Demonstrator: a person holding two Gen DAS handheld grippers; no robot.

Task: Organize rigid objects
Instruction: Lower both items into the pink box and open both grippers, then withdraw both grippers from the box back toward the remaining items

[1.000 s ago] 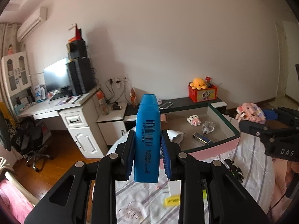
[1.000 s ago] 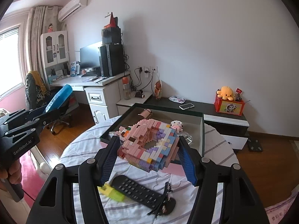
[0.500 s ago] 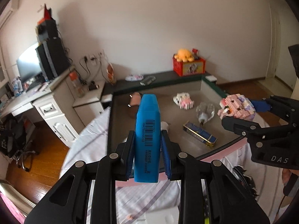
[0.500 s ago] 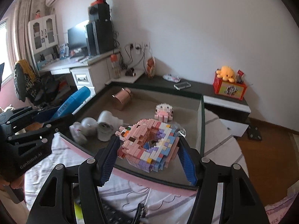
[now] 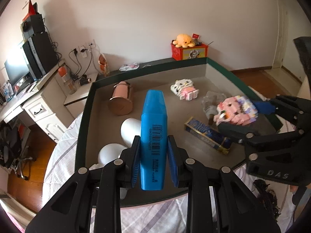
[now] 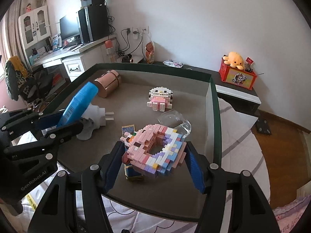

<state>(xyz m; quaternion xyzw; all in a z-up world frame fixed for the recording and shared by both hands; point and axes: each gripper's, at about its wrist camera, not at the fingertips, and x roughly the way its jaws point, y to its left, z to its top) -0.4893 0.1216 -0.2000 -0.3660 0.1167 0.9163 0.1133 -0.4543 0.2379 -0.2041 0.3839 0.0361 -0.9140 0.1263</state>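
Tray centre floor bare – copper canister, white plug, block cat, blue box crowd the edges.

Blue-and-gold box mostly hidden under brick model; contents perhaps unknowable.

Soft daylight, fisheye-warped, dark-vignetted edges

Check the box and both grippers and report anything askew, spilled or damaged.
Nothing looks spilled or broken. In the green-rimmed box the copper canister lies on its side, which may be deliberate. The left gripper holds the blue highlighter and the right gripper the pink brick model, both apparently intact.
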